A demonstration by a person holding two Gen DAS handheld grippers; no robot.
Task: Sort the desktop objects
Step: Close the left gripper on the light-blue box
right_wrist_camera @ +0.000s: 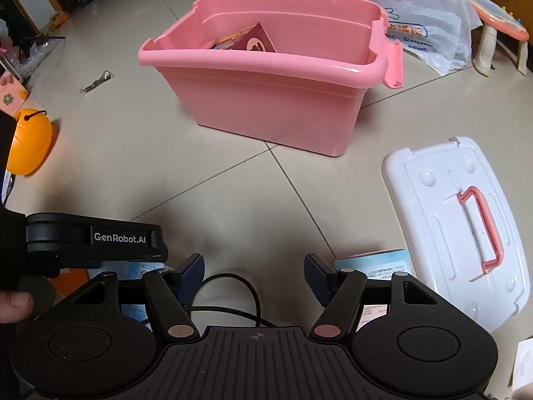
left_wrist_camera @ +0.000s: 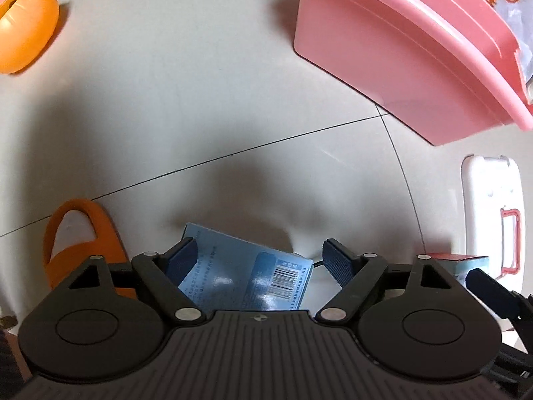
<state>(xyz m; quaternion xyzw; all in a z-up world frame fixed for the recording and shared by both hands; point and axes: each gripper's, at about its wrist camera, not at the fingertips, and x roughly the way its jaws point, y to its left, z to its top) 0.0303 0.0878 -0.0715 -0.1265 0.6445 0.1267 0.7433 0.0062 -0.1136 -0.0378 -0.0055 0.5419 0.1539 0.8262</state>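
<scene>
My left gripper (left_wrist_camera: 261,256) is open, low over a light blue box (left_wrist_camera: 246,276) with a barcode that lies flat on the tiled floor between its fingers. My right gripper (right_wrist_camera: 255,275) is open and empty above a black cable (right_wrist_camera: 233,295). A second light blue box (right_wrist_camera: 376,265) lies just right of it. The pink storage bin (right_wrist_camera: 276,100) stands ahead with a red box (right_wrist_camera: 248,40) inside; in the left wrist view the bin (left_wrist_camera: 399,56) is at upper right.
The bin's white lid (right_wrist_camera: 459,220) with a pink handle lies on the floor at right. An orange rounded object (left_wrist_camera: 23,30) sits at far left. An orange looped item (left_wrist_camera: 80,243) lies beside the left gripper. A white plastic bag (right_wrist_camera: 416,10) lies behind the bin.
</scene>
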